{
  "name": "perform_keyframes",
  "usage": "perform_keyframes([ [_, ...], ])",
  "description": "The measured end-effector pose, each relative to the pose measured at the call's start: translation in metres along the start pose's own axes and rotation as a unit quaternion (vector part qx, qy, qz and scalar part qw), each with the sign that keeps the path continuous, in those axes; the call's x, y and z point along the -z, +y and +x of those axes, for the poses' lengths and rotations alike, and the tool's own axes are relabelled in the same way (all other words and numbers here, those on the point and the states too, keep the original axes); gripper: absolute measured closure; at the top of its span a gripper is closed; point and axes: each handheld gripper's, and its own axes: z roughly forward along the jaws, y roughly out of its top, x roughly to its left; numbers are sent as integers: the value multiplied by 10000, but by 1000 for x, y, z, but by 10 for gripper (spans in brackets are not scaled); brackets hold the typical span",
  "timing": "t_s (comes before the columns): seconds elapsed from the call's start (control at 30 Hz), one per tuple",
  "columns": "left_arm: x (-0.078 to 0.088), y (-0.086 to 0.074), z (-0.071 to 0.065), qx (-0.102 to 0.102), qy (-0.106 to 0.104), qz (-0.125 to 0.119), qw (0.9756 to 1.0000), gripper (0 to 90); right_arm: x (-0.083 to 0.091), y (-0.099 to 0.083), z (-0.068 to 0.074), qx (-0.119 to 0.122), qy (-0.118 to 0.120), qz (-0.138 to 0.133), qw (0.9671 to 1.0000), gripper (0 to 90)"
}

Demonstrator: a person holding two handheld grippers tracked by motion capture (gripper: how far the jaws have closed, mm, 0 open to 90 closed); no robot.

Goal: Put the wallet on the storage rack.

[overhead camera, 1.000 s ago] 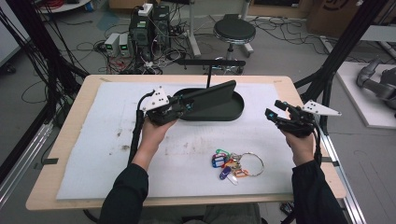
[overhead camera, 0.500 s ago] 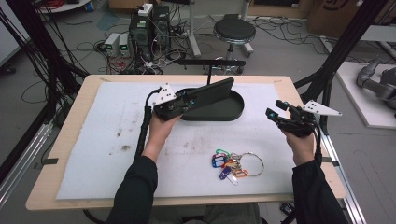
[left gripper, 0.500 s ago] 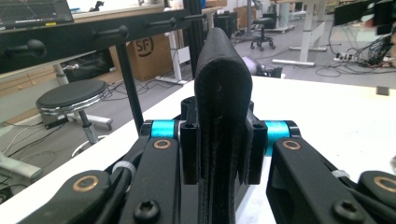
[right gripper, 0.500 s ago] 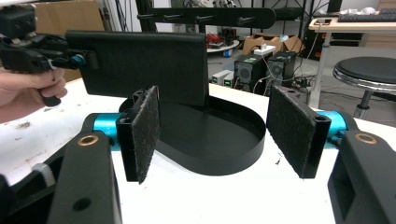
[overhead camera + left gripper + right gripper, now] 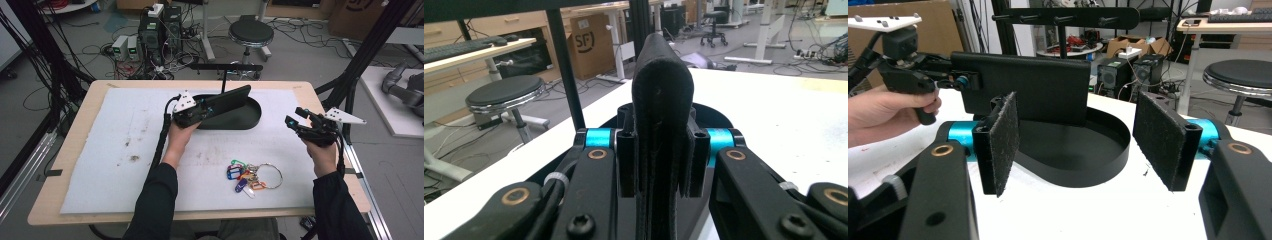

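**A:** What is the left tool doing?

**B:** Its two black jaws are clamped on a flat black rectangular panel, felt-like at its edge. In the left gripper view the panel stands on edge between the pads and rises straight up the middle. From the high view it juts out at a slant above a shallow black oval tray.

**A:** And the right tool?

**B:** It holds nothing. Its jaws stand wide apart, and in the right gripper view the rough dark pads face each other across a gap, aimed at the tray and the panel above it. The hand keeps it near the counter's right edge, well apart from the tray.

**A:** What surrounds them?

**B:** The tray sits at the far middle of a white mat on a wooden counter. Nearer the person lies a metal ring of coloured plastic key tags, untouched. A round black stool stands on the floor beyond.
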Motion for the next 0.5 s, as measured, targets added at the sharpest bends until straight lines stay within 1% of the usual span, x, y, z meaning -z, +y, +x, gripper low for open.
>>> perform_keyframes([
  [0.07,-2,-3,1,38,56,-5,10000,742,0,0,0,-3,-2,-2,10000,360],
  [0.2,-6,-9,3,188,152,19,9997,742,0,0,0,-5,3,13,10000,360],
  [0.3,-9,-13,3,138,277,88,9995,742,-1,-1,0,-3,29,20,10000,360],
  [0.43,-13,-18,4,191,283,32,9994,742,-2,-1,1,3,43,30,10000,361],
  [0.5,-13,-19,5,215,335,55,9992,742,-2,-1,1,2,47,31,10000,361],
])
